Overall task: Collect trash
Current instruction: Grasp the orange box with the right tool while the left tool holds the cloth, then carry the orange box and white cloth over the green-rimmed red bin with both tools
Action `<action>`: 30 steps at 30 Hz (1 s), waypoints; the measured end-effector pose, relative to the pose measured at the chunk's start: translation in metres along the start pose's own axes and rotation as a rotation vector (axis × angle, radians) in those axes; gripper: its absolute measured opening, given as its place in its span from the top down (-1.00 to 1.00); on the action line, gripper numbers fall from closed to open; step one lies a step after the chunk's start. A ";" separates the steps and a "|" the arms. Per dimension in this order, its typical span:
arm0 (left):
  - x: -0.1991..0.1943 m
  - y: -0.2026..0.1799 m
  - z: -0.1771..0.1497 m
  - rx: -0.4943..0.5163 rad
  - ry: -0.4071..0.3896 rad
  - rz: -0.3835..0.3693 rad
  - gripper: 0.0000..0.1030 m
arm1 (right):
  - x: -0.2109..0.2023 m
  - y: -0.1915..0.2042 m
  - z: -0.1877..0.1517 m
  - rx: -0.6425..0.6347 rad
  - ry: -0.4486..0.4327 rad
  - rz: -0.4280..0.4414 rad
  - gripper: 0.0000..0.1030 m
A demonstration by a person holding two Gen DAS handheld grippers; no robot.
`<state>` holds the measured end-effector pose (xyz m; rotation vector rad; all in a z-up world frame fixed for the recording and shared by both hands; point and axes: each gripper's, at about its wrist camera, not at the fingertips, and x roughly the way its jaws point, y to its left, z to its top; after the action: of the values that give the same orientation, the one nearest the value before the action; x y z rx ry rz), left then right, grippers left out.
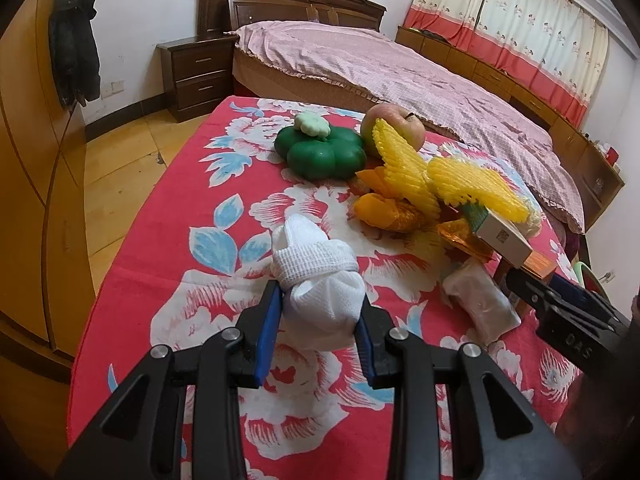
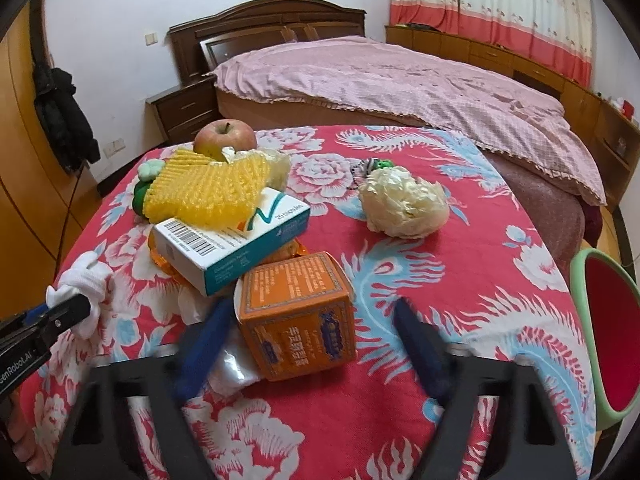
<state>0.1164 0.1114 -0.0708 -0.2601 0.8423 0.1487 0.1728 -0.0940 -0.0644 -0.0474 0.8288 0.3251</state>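
Observation:
My left gripper (image 1: 320, 304) is shut on a white rolled sock (image 1: 316, 272), just above the red floral table cloth (image 1: 168, 208); the sock also shows in the right wrist view (image 2: 86, 284). My right gripper (image 2: 312, 320) is open, its blue fingers (image 2: 204, 344) on either side of an orange box (image 2: 296, 312). A white and teal medicine box (image 2: 232, 240) leans on the orange box, under yellow foam fruit netting (image 2: 208, 188). A crumpled cream plastic bag (image 2: 404, 204) lies alone to the right. A clear plastic wrapper (image 1: 476, 300) lies near the boxes.
A green pumpkin-shaped container (image 1: 320, 152) and an apple (image 1: 394, 128) stand at the table's far side. Orange wrappers (image 1: 384, 208) lie by the netting. A bed (image 1: 400, 72) lies beyond the table, a nightstand (image 1: 196, 72) to its left. A red chair (image 2: 612, 332) stands on the right.

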 end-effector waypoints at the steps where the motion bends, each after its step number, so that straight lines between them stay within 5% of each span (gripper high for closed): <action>1: -0.001 -0.001 0.000 0.001 -0.002 -0.001 0.31 | 0.000 -0.001 0.000 0.003 0.004 0.005 -0.07; 30: -0.053 -0.074 -0.003 0.130 -0.077 -0.107 0.31 | -0.111 -0.067 -0.034 0.156 -0.111 -0.037 -0.06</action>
<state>0.0961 0.0380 -0.0204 -0.1760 0.7560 0.0041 0.0992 -0.1924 -0.0121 0.0996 0.7398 0.2250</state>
